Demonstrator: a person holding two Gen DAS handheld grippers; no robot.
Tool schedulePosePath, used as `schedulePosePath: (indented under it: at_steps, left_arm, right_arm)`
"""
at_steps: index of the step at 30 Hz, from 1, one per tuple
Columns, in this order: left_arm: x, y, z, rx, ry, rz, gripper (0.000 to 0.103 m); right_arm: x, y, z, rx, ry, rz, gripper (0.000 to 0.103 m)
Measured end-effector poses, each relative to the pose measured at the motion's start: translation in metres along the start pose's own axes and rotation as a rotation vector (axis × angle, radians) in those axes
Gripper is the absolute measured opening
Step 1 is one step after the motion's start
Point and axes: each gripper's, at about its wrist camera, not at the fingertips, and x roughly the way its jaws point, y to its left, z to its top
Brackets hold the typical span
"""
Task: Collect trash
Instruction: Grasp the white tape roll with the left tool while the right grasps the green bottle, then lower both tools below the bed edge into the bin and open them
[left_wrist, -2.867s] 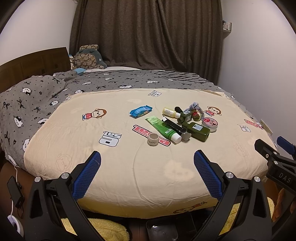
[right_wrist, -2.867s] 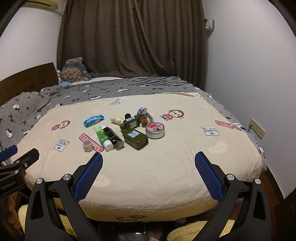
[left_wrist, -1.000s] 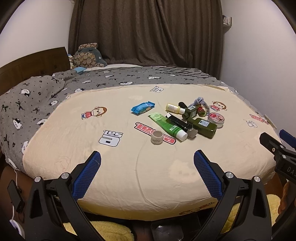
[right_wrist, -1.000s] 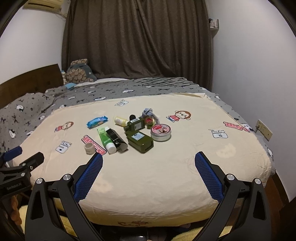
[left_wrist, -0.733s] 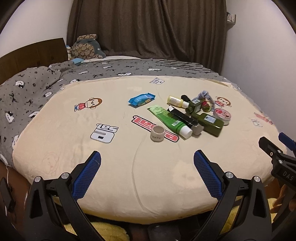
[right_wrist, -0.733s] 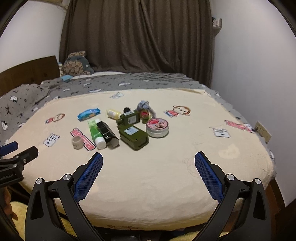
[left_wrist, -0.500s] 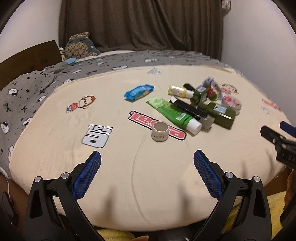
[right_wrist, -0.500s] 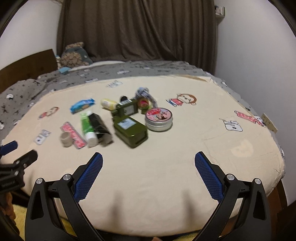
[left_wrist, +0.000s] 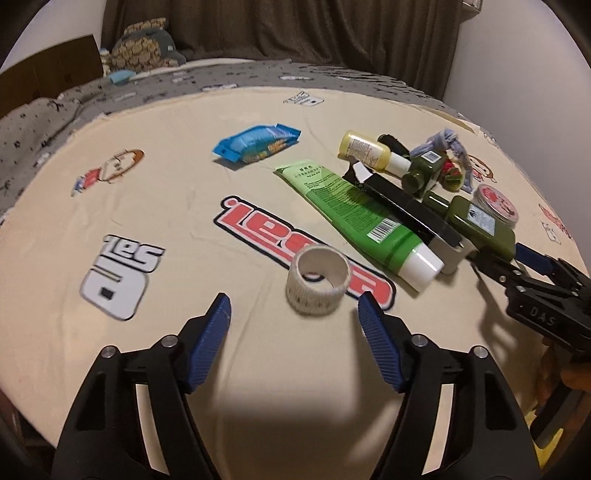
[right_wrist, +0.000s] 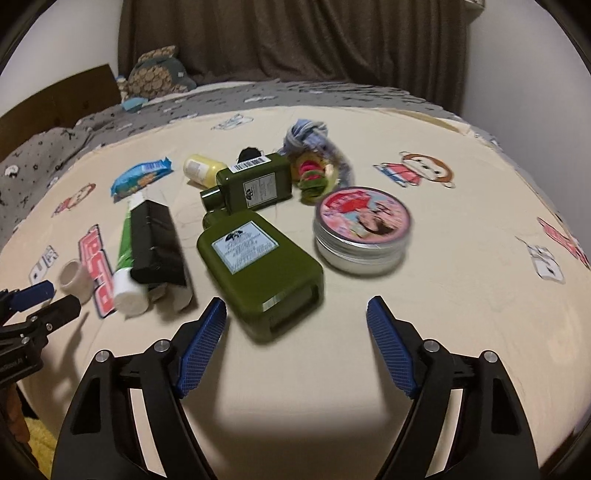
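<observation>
A white tape roll (left_wrist: 317, 280) stands on the cream blanket just beyond my left gripper (left_wrist: 293, 302), whose jaws are closing with nothing pressed between them. A large dark green bottle (right_wrist: 258, 266) lies flat, its near end between the fingertips of my right gripper (right_wrist: 295, 304). Those jaws are closing too, and the pads are clear of the bottle. Around them lie a green tube (left_wrist: 354, 210), a black box (left_wrist: 410, 214), a yellow bottle (left_wrist: 364, 149), a smaller green bottle (right_wrist: 255, 182), a pink-lidded tin (right_wrist: 364, 225), a blue wrapper (left_wrist: 255, 142) and a bundle of hair ties (right_wrist: 314, 162).
The cream blanket (left_wrist: 177, 184) covers the bed's near half, with a grey patterned duvet (left_wrist: 44, 122) behind it. A plush toy (left_wrist: 144, 48) and a wooden headboard (left_wrist: 48, 70) are at the far left. A dark curtain (right_wrist: 295, 37) hangs behind the bed.
Both grippers have come down and forward over the bed toward the items. Their jaws have narrowed from fully wide. The tape roll and the green bottle now sit just at the fingertips.
</observation>
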Motion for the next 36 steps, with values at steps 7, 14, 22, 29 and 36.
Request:
schedulePosePath:
  at_steps: [7, 14, 22, 29, 36]
  left_arm:
    - [0.015, 0.0, 0.014, 0.022, -0.006, 0.009, 0.058]
    - [0.013, 0.005, 0.015, 0.034, -0.009, -0.023, 0.031]
    - [-0.011, 0.003, 0.006, 0.032, -0.036, -0.01, 0.031]
    - [-0.065, -0.008, -0.011, 0.048, -0.101, -0.035, 0.031]
    - [-0.124, -0.023, -0.034, 0.07, -0.162, -0.054, 0.031]
  right_arm:
    - [0.023, 0.01, 0.02, -0.045, 0.019, 0.016, 0.08]
    - [0.024, 0.016, 0.022, -0.075, 0.02, 0.027, 0.064]
    - [-0.021, 0.014, 0.008, -0.021, -0.06, 0.032, 0.054]
    - [-0.089, 0.019, -0.008, -0.021, -0.145, 0.073, 0.053]
    - [-0.159, 0.026, -0.032, -0.043, -0.191, 0.164, 0.053]
